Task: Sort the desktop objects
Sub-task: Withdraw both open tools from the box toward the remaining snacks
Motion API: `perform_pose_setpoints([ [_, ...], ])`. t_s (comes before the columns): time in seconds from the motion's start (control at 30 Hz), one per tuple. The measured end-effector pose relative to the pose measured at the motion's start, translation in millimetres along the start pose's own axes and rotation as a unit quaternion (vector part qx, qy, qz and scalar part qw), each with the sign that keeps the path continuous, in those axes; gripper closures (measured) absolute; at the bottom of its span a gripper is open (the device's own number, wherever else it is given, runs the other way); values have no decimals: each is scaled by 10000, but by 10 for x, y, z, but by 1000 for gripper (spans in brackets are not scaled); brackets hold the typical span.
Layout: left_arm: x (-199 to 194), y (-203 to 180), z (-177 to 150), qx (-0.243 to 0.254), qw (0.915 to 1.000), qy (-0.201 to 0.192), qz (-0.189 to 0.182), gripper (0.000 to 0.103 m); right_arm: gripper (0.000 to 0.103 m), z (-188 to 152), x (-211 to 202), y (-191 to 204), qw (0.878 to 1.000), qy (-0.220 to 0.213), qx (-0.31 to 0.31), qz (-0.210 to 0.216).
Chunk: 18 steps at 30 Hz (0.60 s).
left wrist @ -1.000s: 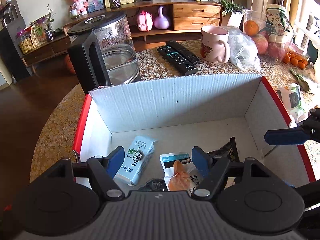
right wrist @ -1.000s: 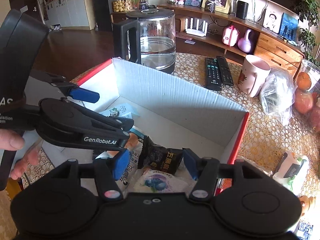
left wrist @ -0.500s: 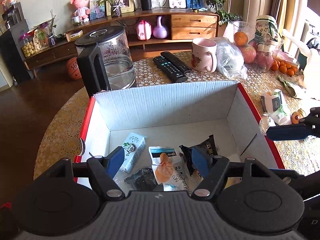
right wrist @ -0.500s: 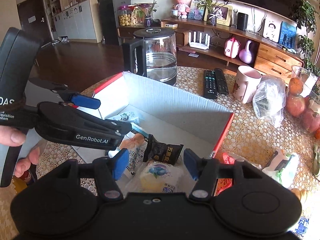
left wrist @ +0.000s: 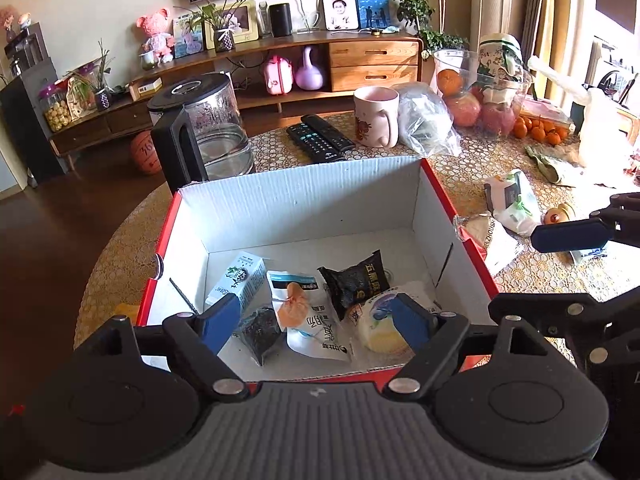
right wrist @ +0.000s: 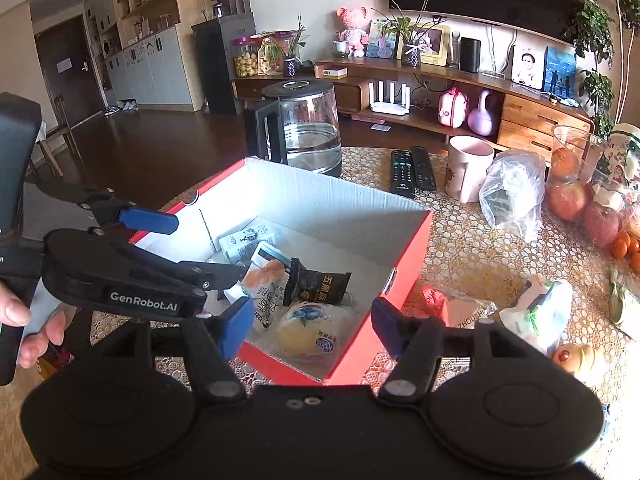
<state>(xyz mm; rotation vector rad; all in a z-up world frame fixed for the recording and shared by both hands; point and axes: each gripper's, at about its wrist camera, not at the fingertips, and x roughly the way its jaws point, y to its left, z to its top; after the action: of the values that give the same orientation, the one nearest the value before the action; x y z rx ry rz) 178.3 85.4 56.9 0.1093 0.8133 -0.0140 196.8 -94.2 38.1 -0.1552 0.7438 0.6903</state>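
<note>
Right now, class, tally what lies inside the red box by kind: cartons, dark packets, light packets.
Cartons: 1, the white-and-green carton.
Dark packets: 2, the black snack packet and the dark leaf packet.
Light packets: 2, the orange-print packet and the yellow bun packet.
Total: 5.

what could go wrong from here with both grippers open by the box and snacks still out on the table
1. The left gripper and right gripper sit close together at the red box's near corner, so they might collide.
2. The loose packets beside the box lie close together, so a grab might catch two or push the small yellow toy away.
3. The glass kettle stands right behind the box; shoving the box might bump it.
</note>
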Motion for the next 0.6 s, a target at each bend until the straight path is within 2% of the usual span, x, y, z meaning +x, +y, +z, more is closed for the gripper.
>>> perform_pose_setpoints([
  [0.13,-135,-153,-58,134,9998,-152,6,16,33,-89,-176,-50,9999,-169,31,5],
  [0.2,-202,-235,-90,174,9996,-238,-1,5,33,-140,-275,-70,9996,-292,35,-1],
  [0.27,-269,-312,-116,207,9992,-350,-3,1,33,-191,-358,-96,9993,-369,37,-17],
  [0.6,-463,-795,-257,345,9974,-562,-289,1,33,-525,-728,-306,9971,-677,213,-292],
])
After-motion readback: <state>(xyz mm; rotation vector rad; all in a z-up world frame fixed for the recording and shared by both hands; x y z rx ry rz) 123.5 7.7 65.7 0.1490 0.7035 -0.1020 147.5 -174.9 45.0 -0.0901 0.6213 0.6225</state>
